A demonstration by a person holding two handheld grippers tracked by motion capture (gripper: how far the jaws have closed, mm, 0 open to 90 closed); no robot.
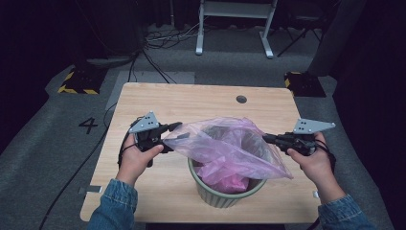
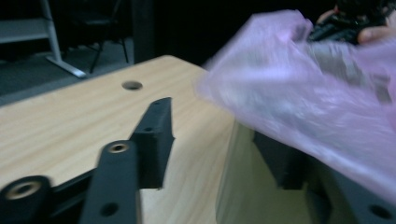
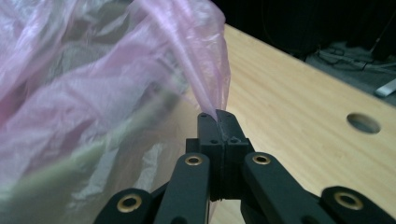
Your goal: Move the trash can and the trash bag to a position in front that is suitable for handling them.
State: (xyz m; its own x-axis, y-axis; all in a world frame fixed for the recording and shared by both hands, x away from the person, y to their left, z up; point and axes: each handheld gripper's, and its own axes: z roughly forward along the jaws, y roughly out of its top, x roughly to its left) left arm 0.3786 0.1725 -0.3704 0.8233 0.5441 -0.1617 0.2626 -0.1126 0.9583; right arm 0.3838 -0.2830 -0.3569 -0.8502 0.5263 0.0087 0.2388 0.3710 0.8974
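High view: thin, translucent pink plastic bag [image 1: 230, 148], crumpled and glossy, draped over a round, ribbed pale-green bin [image 1: 225, 194] near the front edge of a pale wood-grain tabletop [image 1: 191, 98] with one small round hole [image 1: 241, 99]. Left gripper [image 1: 174, 132], matte black under a grey three-cornered plate, sits at the bag's left edge; right gripper [image 1: 268, 139] at its right edge, film stretched between them. Denim sleeves at the bottom.

Left gripper view: two flat black jaws stand apart, smooth wood between them; the blurred pink film lies over the far jaw, and a grip on it cannot be told. Pale bin wall below.

Right gripper view: jaws pressed together, pinching a gathered, pleated fold of the pink film at the tips; wrinkled bag spreads leftward, green bin rim blurred beneath.
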